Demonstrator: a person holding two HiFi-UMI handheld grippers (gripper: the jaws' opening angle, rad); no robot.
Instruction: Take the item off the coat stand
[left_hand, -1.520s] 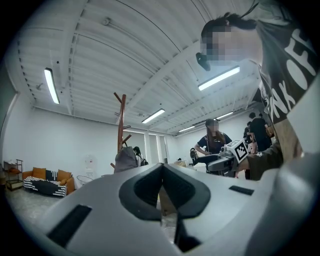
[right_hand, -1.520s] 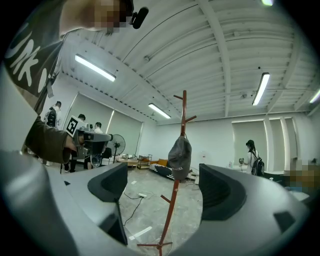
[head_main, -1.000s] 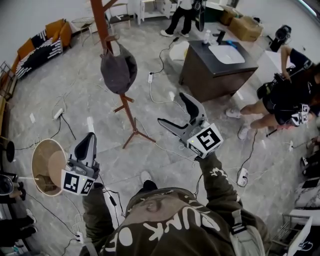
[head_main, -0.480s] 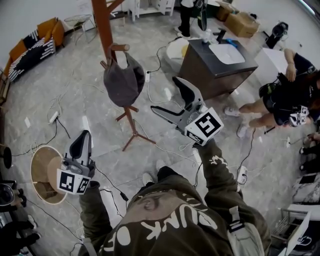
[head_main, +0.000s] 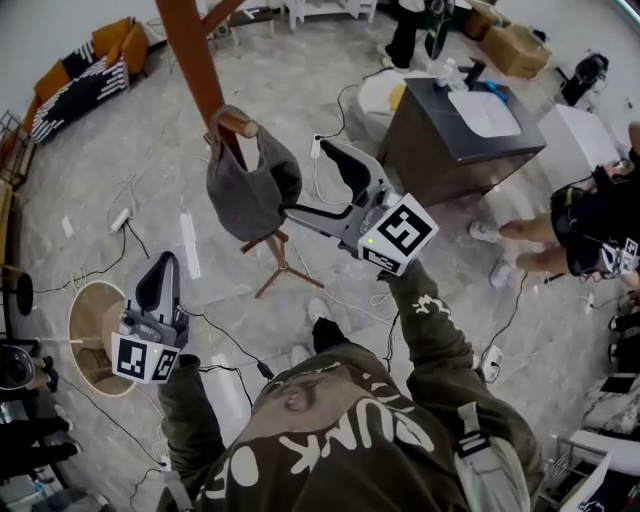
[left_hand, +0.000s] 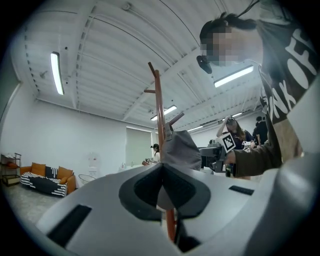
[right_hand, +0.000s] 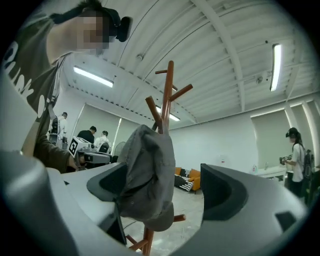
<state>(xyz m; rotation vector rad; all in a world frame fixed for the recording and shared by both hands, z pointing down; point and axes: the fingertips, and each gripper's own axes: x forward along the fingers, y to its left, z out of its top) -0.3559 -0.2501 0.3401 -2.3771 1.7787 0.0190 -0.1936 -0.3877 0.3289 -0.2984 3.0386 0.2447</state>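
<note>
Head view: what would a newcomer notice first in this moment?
A grey cap hangs from a peg of the brown coat stand, upper left of centre. The right gripper reaches toward it with jaws wide apart; in the right gripper view the cap shows between them. The left gripper hangs low at left, jaws together.

Right gripper (head_main: 308, 182) raised, jaws apart — left gripper (head_main: 158, 283) low, closed.

A lab hall (mock-home props) with sofa (head_main: 92, 78), sink cabinet (head_main: 448, 152) and trailing floor cables (head_main: 225, 337).
</note>
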